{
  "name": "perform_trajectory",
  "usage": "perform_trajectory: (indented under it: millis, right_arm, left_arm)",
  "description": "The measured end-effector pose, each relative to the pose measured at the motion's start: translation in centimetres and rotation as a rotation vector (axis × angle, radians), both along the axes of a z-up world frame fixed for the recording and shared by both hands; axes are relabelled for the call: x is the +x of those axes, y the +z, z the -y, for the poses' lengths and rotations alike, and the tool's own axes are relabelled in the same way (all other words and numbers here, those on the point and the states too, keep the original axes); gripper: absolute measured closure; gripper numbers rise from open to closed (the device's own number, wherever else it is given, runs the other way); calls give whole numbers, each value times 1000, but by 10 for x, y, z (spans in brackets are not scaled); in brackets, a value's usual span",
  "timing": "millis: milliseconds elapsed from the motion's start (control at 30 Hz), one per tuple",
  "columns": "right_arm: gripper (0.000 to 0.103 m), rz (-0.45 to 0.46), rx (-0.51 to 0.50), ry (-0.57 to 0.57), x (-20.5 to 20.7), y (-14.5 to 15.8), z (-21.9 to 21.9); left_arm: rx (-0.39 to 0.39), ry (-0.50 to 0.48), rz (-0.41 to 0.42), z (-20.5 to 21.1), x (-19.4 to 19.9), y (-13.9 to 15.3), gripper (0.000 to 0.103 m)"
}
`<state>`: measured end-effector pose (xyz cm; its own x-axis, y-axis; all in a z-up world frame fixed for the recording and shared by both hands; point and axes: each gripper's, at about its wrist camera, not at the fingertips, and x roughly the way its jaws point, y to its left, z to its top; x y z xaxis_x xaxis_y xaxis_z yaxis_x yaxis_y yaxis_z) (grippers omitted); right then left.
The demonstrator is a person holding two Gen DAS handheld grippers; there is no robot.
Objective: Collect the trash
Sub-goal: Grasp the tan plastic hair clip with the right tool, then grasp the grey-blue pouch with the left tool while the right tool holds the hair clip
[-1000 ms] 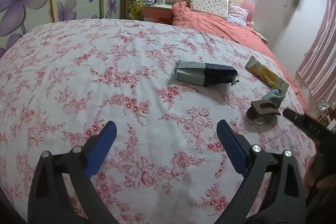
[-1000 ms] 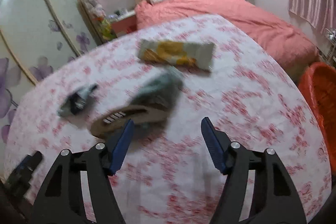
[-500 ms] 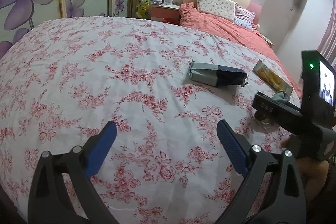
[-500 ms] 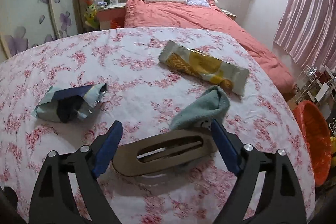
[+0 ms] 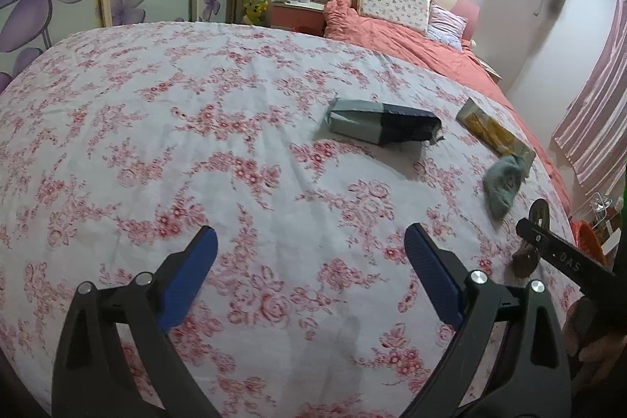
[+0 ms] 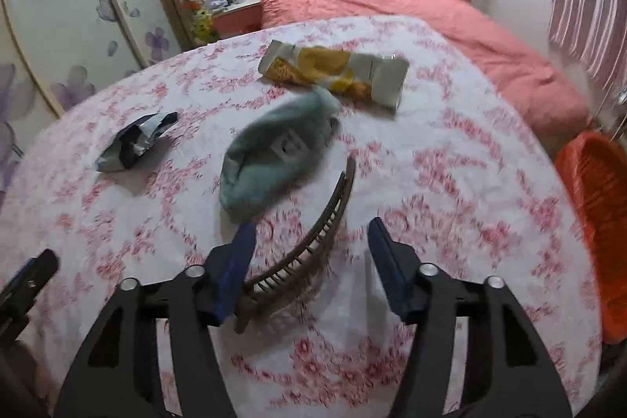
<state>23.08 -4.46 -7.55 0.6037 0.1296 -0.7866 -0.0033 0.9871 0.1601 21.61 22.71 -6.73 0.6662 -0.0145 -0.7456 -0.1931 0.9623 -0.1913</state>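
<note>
Two views are given. Left wrist view: your left tongs hang spread over the flowered bedspread with nothing between the blue pads. Beyond them lies a crumpled grey-and-navy wrapper; farther right a yellow snack packet lies just beside a grey-green cloth. At the right edge your right tongs enter, with a small brown piece showing just under their tip; their state cannot be read here.

Right wrist view: your right tongs have just been closing. A brown toothed hair clip lies between the pads, leaning against the left pad and apart from the right one, so the tongs are spread, not yet pinching. The cloth lies just beyond the clip, the yellow packet behind it, the grey-and-navy wrapper to the left. An orange basket stands off the bed at right.
</note>
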Motion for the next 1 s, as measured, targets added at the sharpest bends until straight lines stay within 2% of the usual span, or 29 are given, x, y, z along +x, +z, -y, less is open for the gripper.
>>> perform_trajectory:
  millis: [200,300,433,500,533,600,767,833,1000]
  right_arm:
    - [50,9,6,22,-3,-1,-7]
    - [49,46,-8,2,-13,5,-4]
    - [49,11,-5,6,-9,-3,-2]
    - [62,36,-26,20,-10,-4,-3]
    - [80,46,-14,50,-10,-3,-2]
    - [80,56,9,98,-11,-2,0]
    - [79,53,15,84,-13,-2,5]
    - [77,50,3,89,-16,-2,4]
    - [79,48,-23,116,-23,-2,12]
  left_arm:
    - [13,-20,0,9,0,-1,9]
    - [13,-21,2,10,0,-1,9]
    - [7,-24,-12,13,4,-5,9]
    - [8,-33,-12,17,4,-6,9]
    - [12,-36,-12,18,4,-6,9]
    - [21,-46,-8,21,4,-6,9]
    - [12,-62,6,30,12,-3,9]
    - [14,-67,15,35,19,0,9]
    - [35,-82,49,56,50,10,9]
